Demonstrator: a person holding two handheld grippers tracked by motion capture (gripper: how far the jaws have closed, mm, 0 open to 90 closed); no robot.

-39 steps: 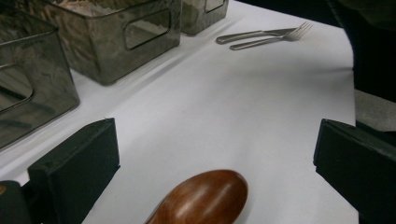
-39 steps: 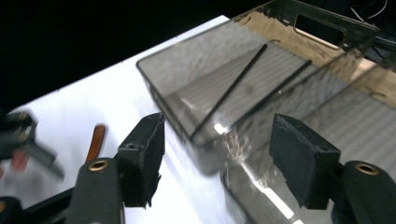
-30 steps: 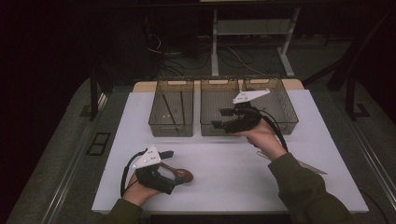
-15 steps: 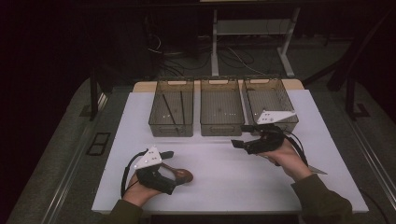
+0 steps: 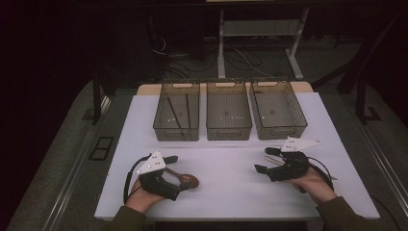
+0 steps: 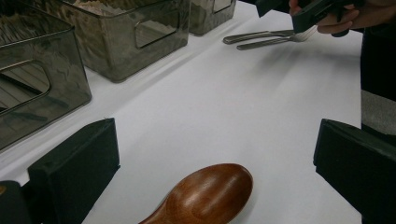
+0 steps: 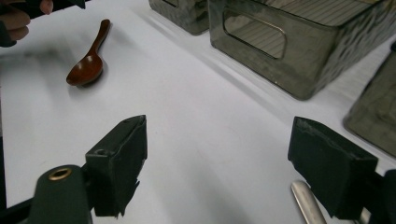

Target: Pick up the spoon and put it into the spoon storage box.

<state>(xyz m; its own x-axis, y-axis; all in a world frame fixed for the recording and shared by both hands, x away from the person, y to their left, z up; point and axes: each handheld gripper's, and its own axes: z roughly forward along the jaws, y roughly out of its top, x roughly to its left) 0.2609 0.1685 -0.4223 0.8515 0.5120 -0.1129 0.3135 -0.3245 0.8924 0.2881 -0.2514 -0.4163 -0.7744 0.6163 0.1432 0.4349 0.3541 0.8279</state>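
On the white table [image 5: 231, 192], the spoon [image 6: 205, 193] is lying between the left gripper [image 6: 215, 163]'s spread jaws, unpinched. The right gripper [image 7: 233, 163], jaws just widening, is hovering beside cutlery [image 6: 266, 39], grasping nothing.

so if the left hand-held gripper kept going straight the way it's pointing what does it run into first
Most likely the wooden spoon: its bowl already lies on the white table between the open jaws of the left hand-held gripper. Beyond it the surface looks free up to the metal cutlery near the other hand, though depth is hard to judge.
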